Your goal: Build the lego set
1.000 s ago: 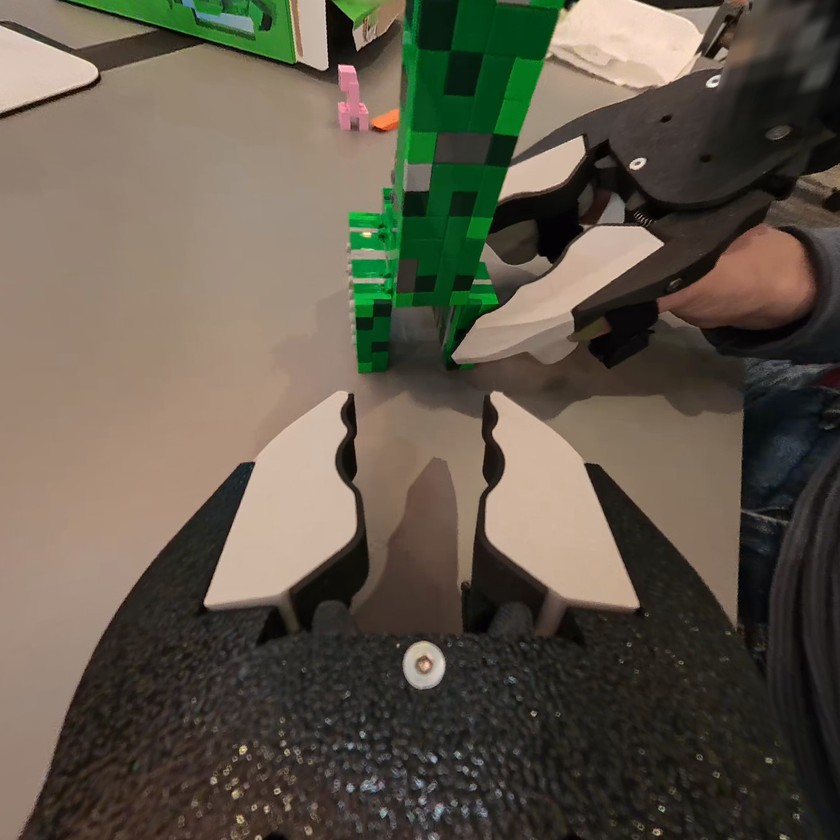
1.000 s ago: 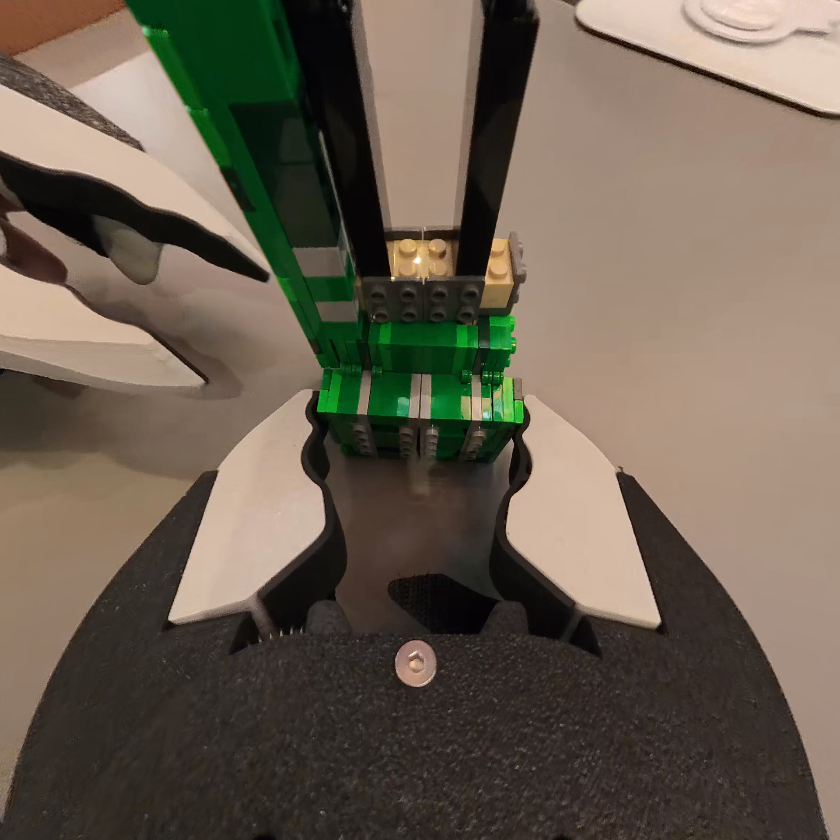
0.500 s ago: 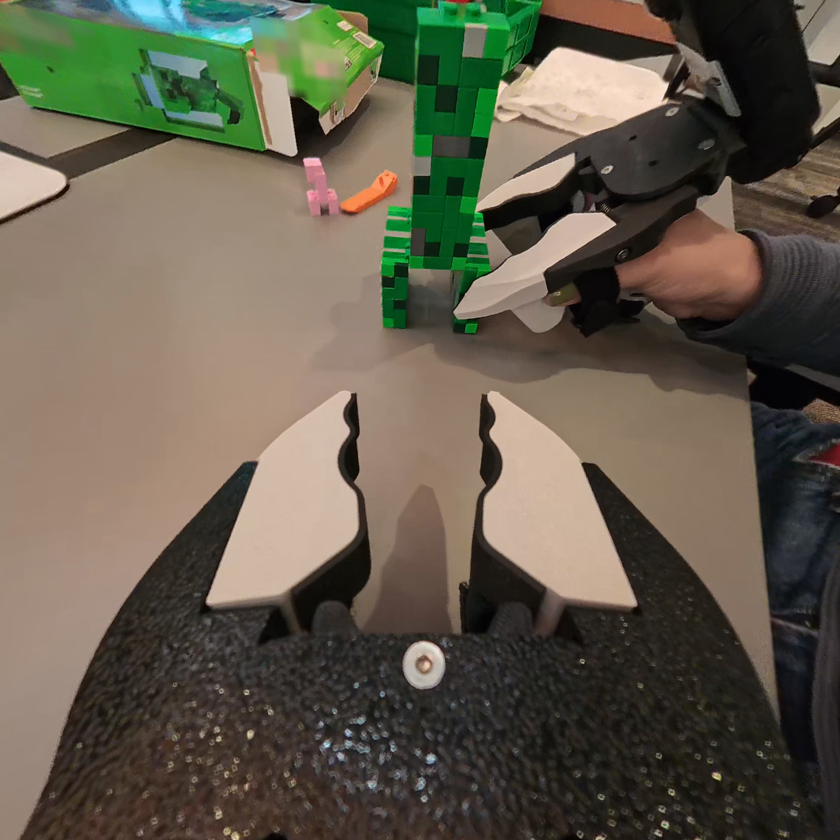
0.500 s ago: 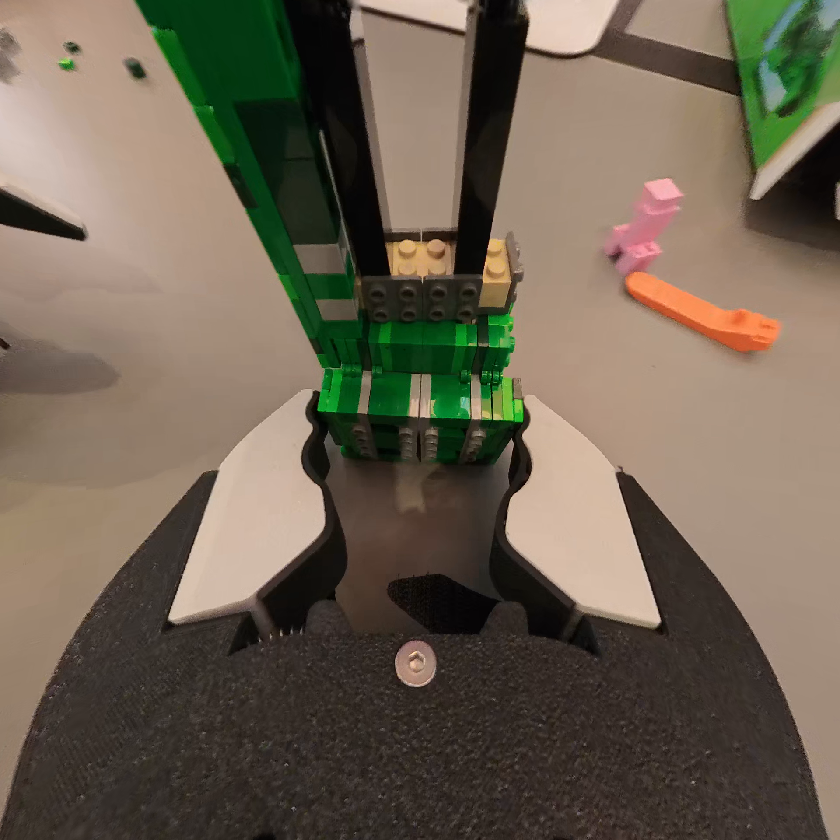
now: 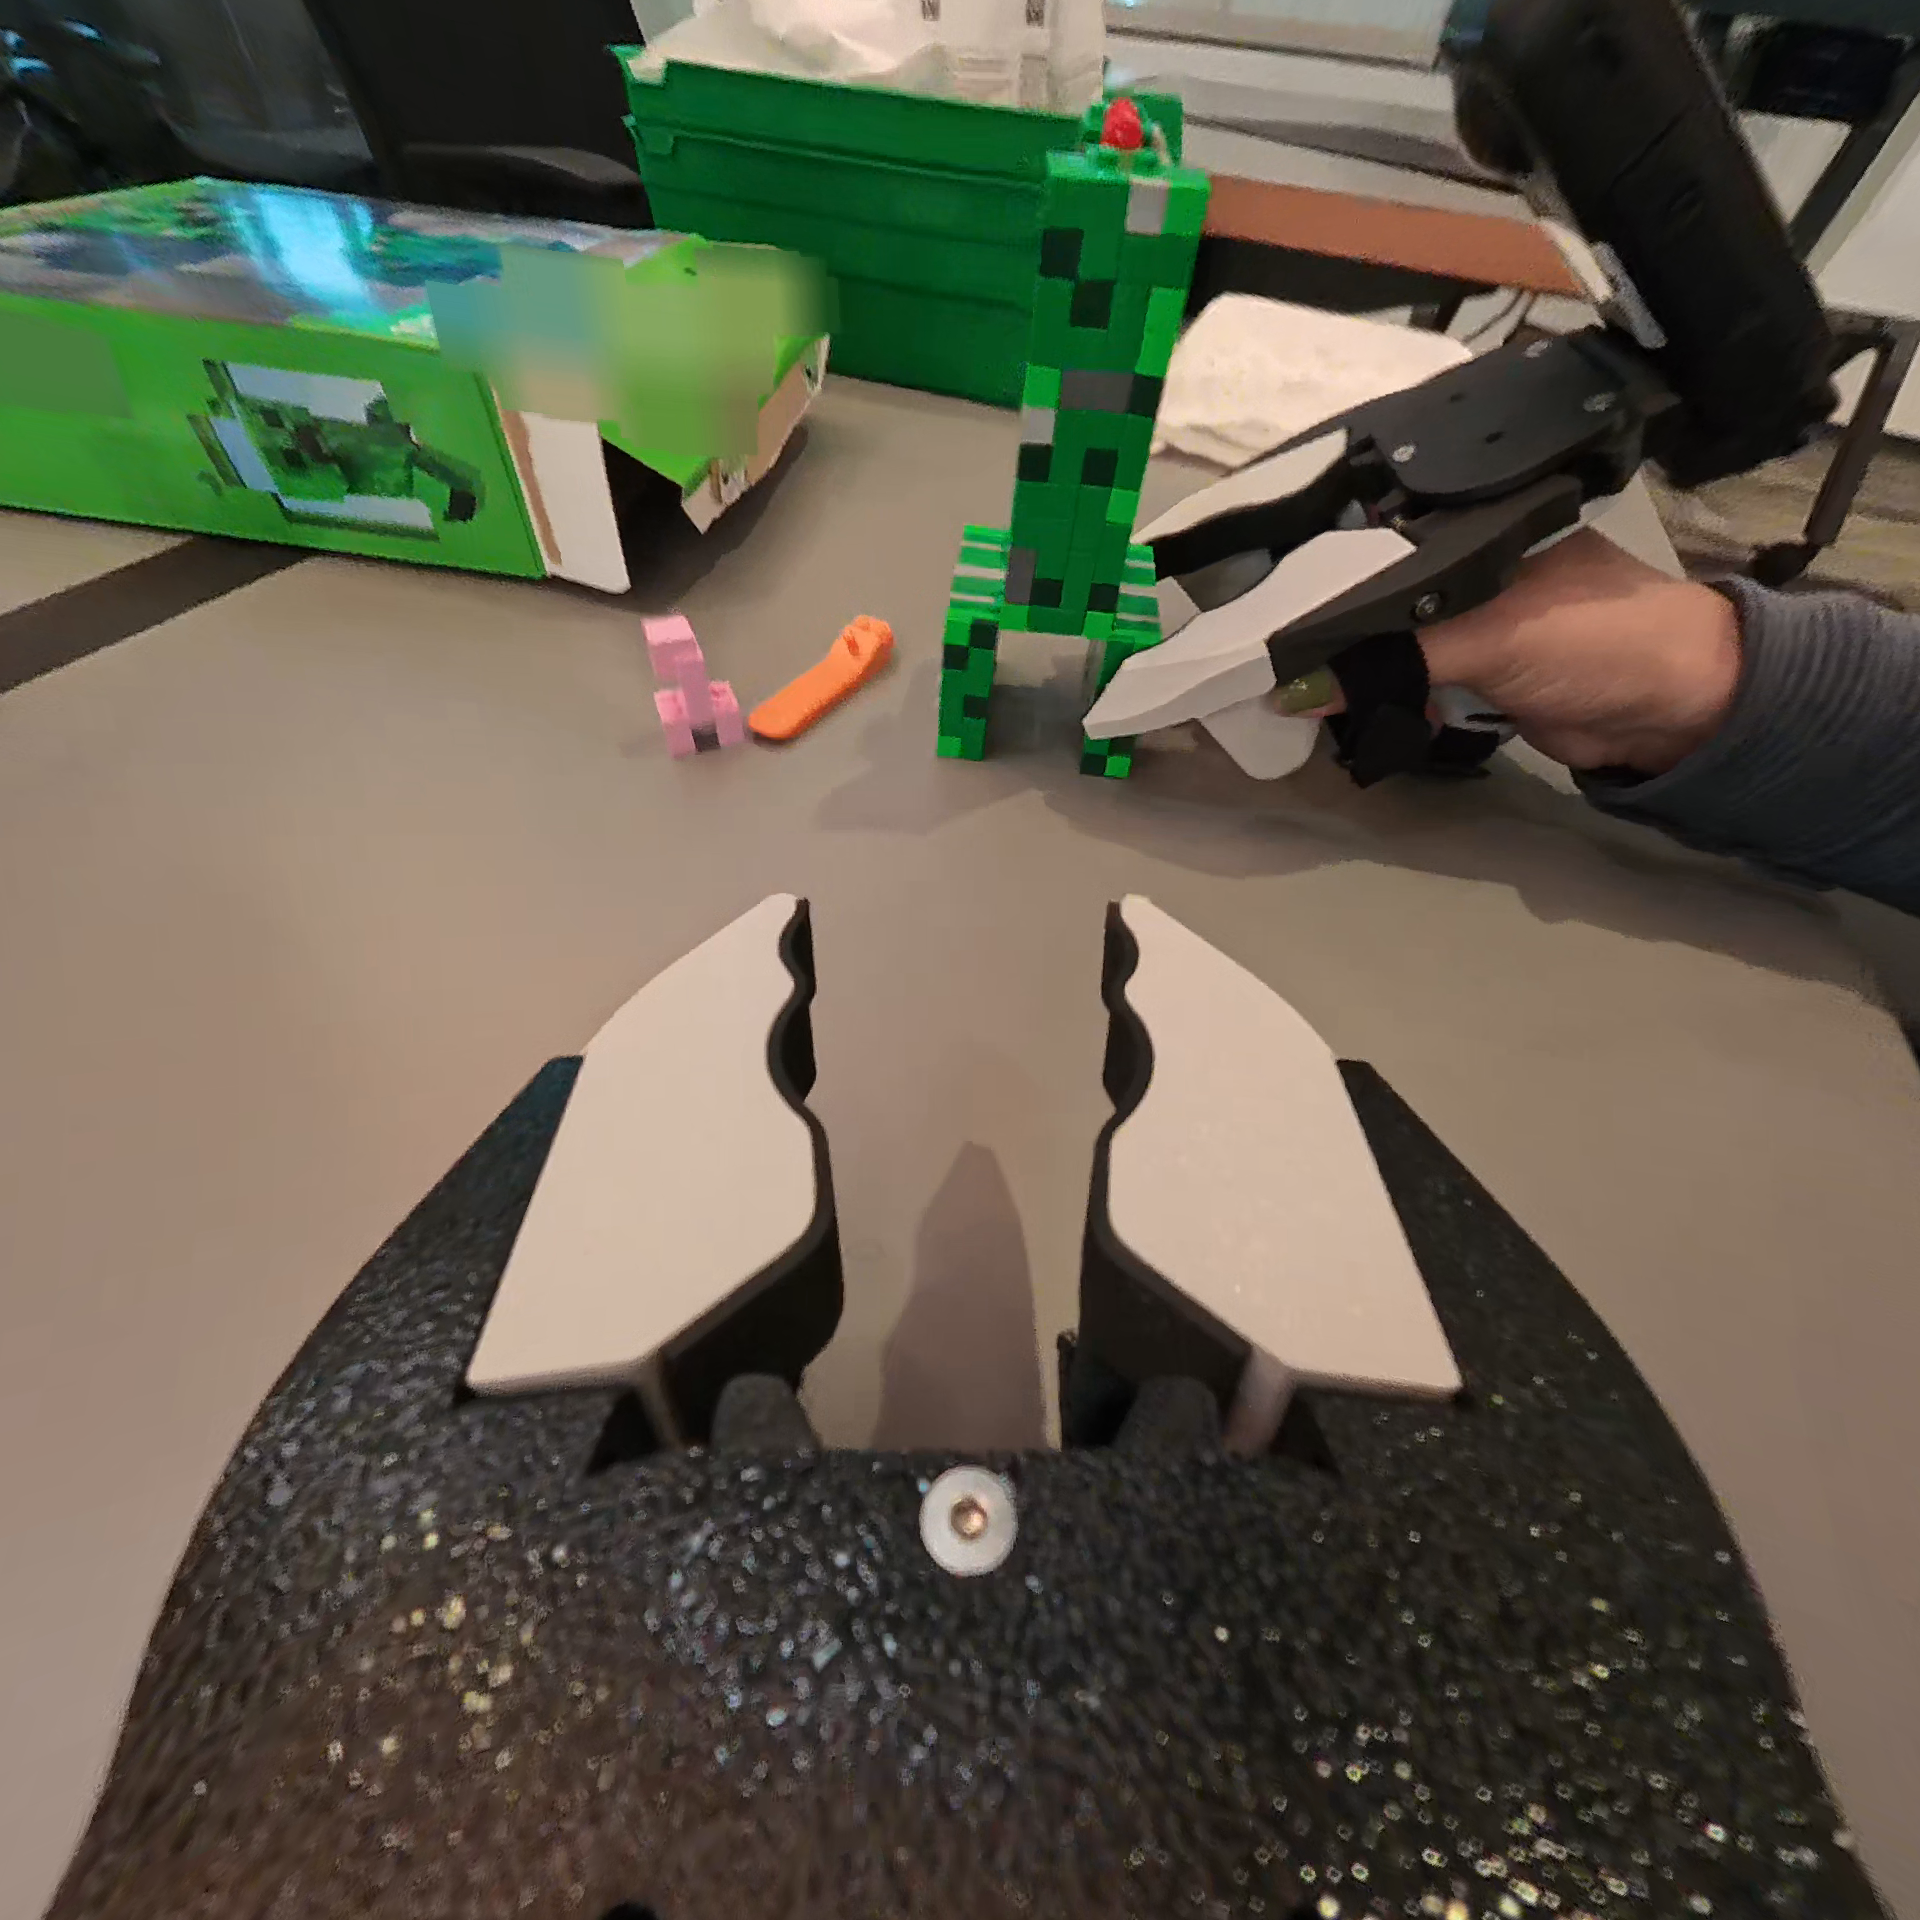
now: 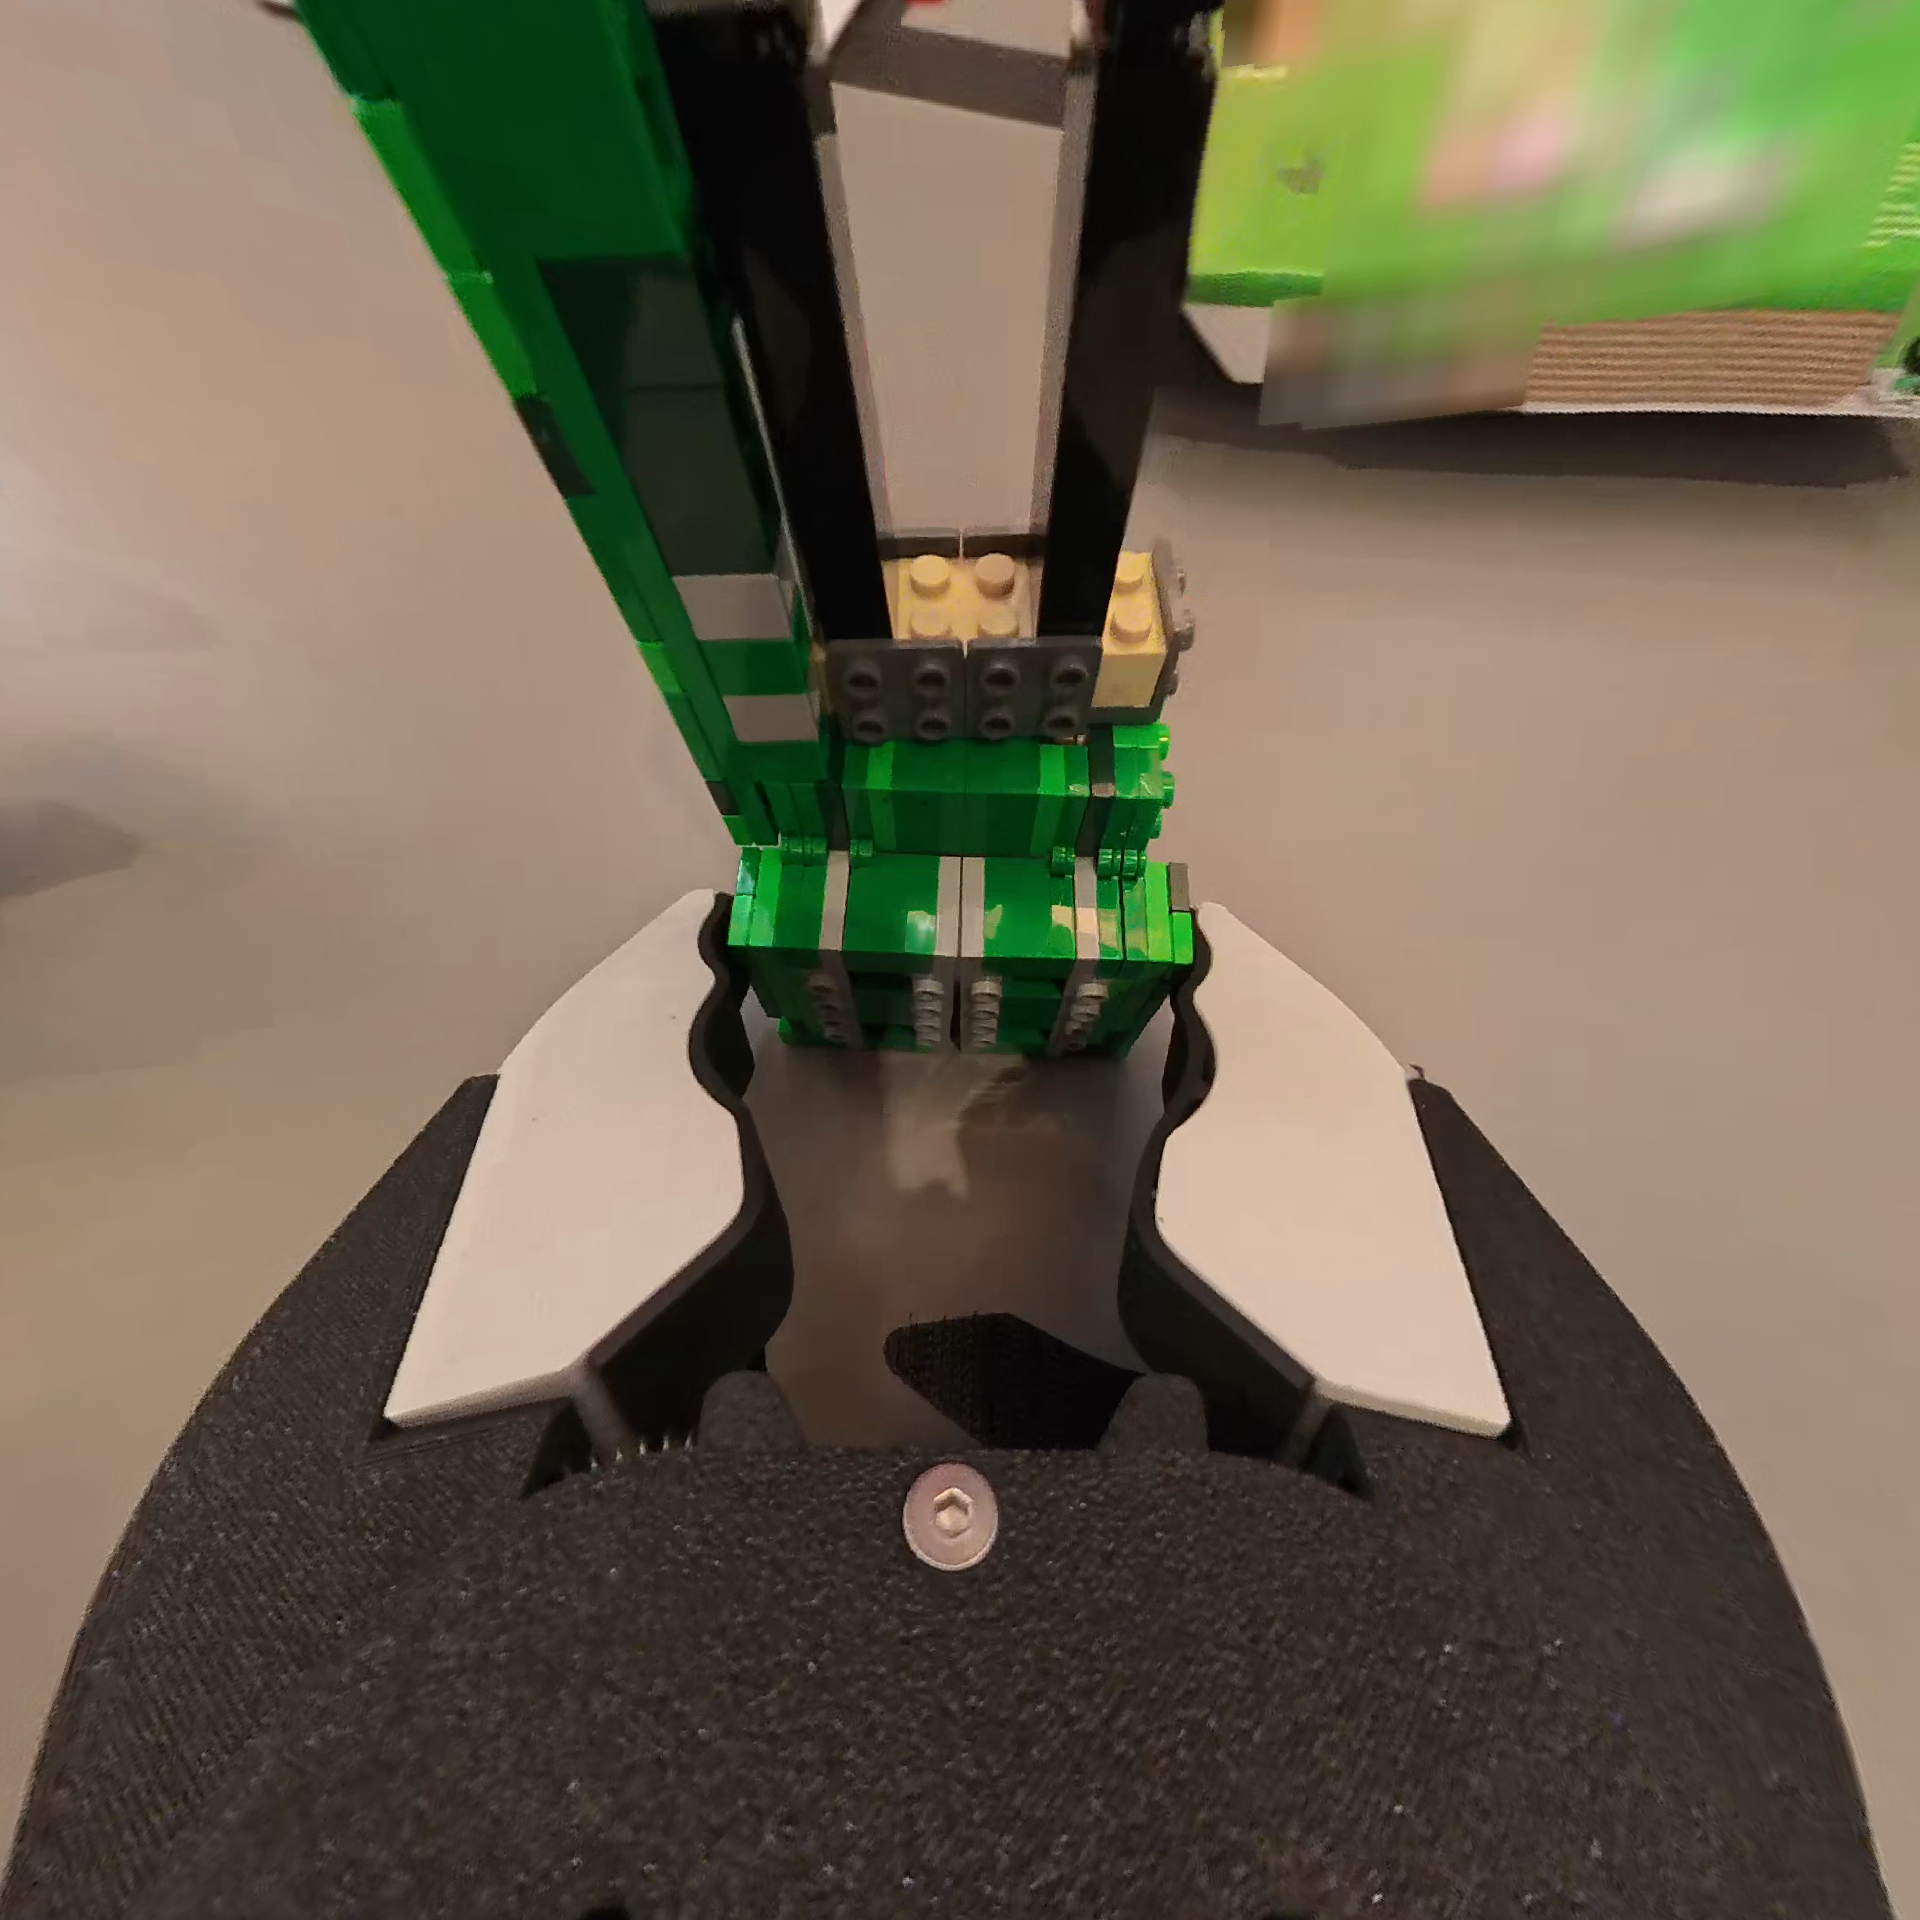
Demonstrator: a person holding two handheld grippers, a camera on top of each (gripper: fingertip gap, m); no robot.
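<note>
A tall green lego figure [image 5: 1091, 416] stands upright on the grey table [image 5: 312, 935], with a small red piece [image 5: 1120, 123] on top. My right gripper [image 5: 1143, 634] is shut on the figure's lower block from the right; a hand holds it. In the right wrist view the right gripper [image 6: 956, 920] clamps the green foot block [image 6: 961, 935] between both fingers, with the figure's open back, black beams and tan studs [image 6: 961, 603] ahead. My left gripper [image 5: 956, 914] is open and empty, low over the table, well short of the figure.
A pink lego pig [image 5: 691, 686] and an orange brick separator [image 5: 821, 681] lie left of the figure. The green set box [image 5: 312, 416] lies open at the left, also in the right wrist view [image 6: 1558, 208]. A green bin [image 5: 852, 208] and white paper [image 5: 1299, 364] are behind. My right gripper's tips are some 9 cm from the orange brick separator [image 5: 821, 681].
My left gripper has drawn back from the figure, still open. The right gripper keeps its hold on the figure and has swung it round, so the box now shows behind it.
</note>
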